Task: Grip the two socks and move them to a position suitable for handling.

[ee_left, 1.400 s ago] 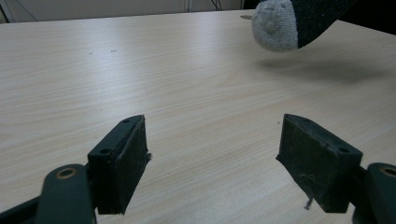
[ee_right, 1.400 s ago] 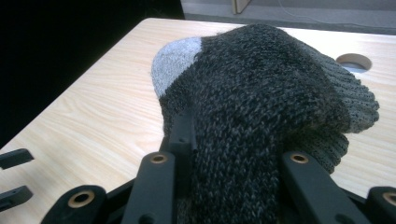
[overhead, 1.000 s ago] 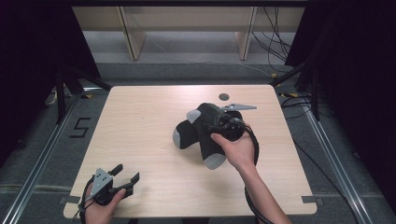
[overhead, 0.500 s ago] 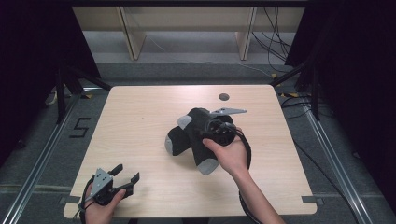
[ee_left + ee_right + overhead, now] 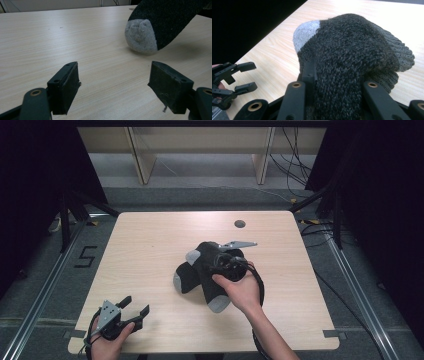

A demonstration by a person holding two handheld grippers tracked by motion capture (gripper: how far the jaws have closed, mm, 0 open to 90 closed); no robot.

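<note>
Wood-grain counter [image 5: 150, 250] carries the whole job, and little of that job can be judged as finished. Nearest the person, the left gripper [image 5: 134, 312] is held at the front left corner of the counter with its jaws wide apart and nothing between them; in the left gripper view bare counter lies between the two pads, and the grey toe of a sock [image 5: 142, 37] rests on the counter beyond and to the right of the jaws, well clear of them. Farther in, near the counter's middle, the right gripper [image 5: 332, 82] is clamped on a bundle of dark grey socks [image 5: 205, 275]: in the right gripper view the knit fills the gap between the jaws, bulges over both and hides the pads. Part of the bundle hangs ahead of the jaws, with a grey heel patch on top and a ribbed cuff off to the right. In the high view two grey toes stick out of the bundle, one to the left of the right jaws and one toward the person.

The grasp is judged done. Whether the socks are being paired, folded or simply moved cannot be told. What is left is judged to be the handling by both grippers, since the left one has not yet been brought to the cloth. Farthest off, a dark round hole [image 5: 240, 224] is seen near the counter's back edge.
</note>
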